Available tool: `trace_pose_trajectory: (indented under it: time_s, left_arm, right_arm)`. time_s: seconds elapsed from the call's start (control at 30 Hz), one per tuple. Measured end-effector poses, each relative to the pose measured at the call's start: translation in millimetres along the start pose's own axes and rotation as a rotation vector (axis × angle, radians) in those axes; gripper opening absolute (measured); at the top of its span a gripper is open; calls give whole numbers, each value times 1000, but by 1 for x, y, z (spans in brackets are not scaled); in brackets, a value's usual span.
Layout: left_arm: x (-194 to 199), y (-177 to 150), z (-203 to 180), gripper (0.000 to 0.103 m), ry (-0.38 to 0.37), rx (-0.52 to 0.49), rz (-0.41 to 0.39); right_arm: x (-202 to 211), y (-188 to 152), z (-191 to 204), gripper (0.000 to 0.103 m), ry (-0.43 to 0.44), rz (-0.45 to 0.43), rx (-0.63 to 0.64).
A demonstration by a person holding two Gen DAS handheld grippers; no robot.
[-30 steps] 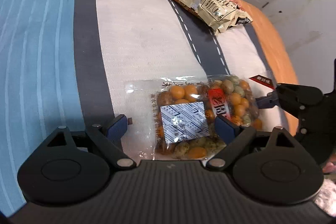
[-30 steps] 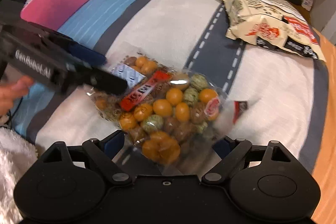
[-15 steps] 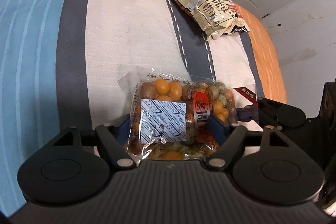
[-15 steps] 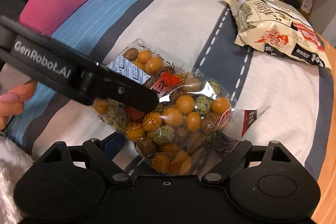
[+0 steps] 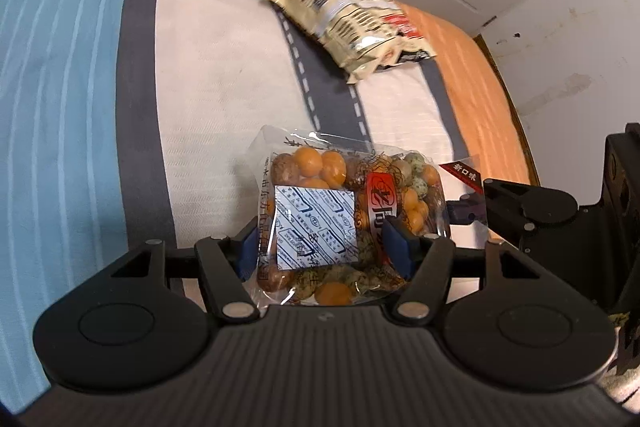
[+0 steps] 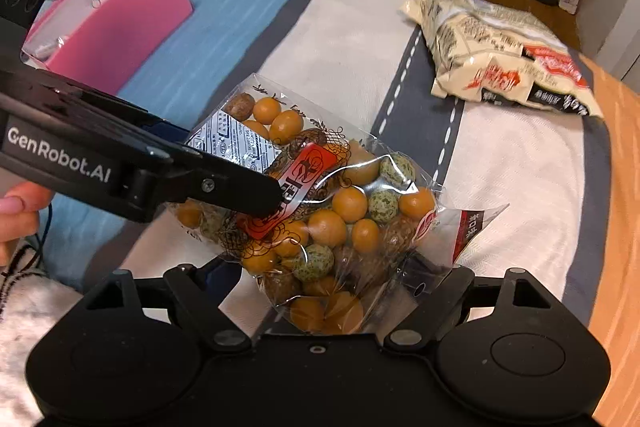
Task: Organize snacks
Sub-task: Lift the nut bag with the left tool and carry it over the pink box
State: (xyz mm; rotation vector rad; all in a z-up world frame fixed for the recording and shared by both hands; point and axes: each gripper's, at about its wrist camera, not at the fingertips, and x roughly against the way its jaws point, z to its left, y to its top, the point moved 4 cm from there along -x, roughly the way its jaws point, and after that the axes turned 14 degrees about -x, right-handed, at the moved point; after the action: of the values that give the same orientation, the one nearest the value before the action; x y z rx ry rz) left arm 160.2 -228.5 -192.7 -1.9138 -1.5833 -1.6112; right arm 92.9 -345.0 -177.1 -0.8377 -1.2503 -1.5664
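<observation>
pink box [image 6: 108, 23] shows only from right gripper [image 6: 320, 279]; both grippers clamp nut bag [image 5: 352, 223].

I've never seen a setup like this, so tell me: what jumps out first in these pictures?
A clear bag of orange and speckled coated nuts sits dead centre, pinched between the left gripper, whose jaws have just been closing on it, and the right gripper. Behind it a cream snack bag lies on the striped bedspread, and a pink box stands far left.

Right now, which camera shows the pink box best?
The right wrist view: the pink box sits at upper left on the blue bedcover, open top and front wall visible. The left wrist view doesn't show it.
</observation>
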Motion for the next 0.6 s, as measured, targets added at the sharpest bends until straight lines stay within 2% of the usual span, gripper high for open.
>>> trace_pose_trajectory:
  time_s: [0.1,0.4,0.6]
  left_arm:
    - [15,0,-5,62,-10,-5,2]
    - [62,-3,-19,67,47,-66,-4]
    - [94,-14,-17,68,62,-56,-16]
  right_arm:
    - [13,-2,6,88,11,5,-13]
    - [40,-5,36,88,46,-41,5]
    - [55,-6,61,88,56,-40,43]
